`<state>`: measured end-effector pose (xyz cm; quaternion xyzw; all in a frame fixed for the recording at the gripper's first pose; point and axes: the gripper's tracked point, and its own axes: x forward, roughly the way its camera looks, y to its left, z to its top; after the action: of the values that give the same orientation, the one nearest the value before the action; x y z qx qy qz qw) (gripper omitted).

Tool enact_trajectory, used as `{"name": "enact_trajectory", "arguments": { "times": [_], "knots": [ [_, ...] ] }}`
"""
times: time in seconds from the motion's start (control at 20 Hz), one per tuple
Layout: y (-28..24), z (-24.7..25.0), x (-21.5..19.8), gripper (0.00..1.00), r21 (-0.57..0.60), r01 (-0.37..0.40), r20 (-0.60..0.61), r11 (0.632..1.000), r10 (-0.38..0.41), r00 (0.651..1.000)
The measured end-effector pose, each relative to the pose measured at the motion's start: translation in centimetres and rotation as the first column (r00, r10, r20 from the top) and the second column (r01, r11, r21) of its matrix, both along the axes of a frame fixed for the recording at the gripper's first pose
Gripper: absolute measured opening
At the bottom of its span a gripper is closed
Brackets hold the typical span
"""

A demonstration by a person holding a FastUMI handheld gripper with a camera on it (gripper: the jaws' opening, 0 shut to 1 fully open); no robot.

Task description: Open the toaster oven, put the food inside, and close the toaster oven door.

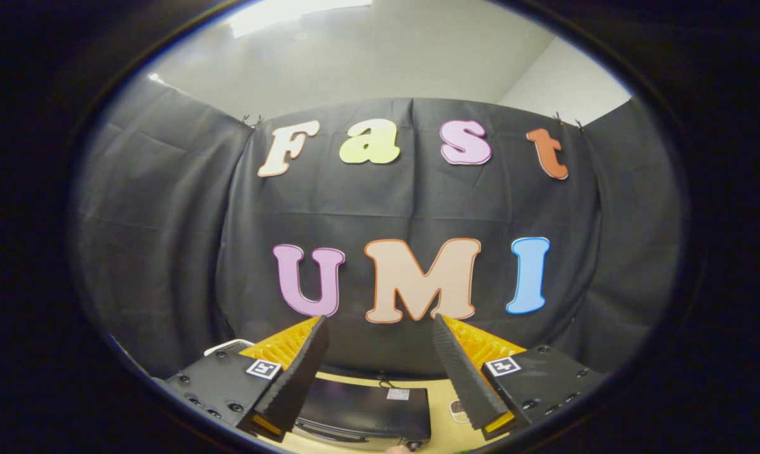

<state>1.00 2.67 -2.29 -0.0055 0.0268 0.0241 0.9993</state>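
Note:
My gripper [380, 321] stands open, raised high and facing the booth's black cloth wall, with nothing between its two ridged black fingers [298, 372]. Far below, between the fingers, I see the black top of the toaster oven [370, 410] on a light wooden table [443, 403]. Its door cannot be seen from here. A small round pale item [458, 411] lies on the table just right of the oven, half hidden by the right finger; I cannot tell what it is.
A white object [228, 345] peeks out behind the left finger mount. The black cloth wall closes off the far side and both sides of the booth.

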Motion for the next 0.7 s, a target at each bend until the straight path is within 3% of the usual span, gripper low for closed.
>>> {"name": "enact_trajectory", "arguments": {
  "times": [0.4, 0.7],
  "knots": [
    [1.5, -4.2, 1.0, 1.00, -0.023, -0.031, -0.043, 0.999, 0.030, 0.999],
    [2.8, -11.2, 1.9, 1.00, -0.004, -0.058, -0.139, 0.998, 0.057, 0.989]
  ]
}}
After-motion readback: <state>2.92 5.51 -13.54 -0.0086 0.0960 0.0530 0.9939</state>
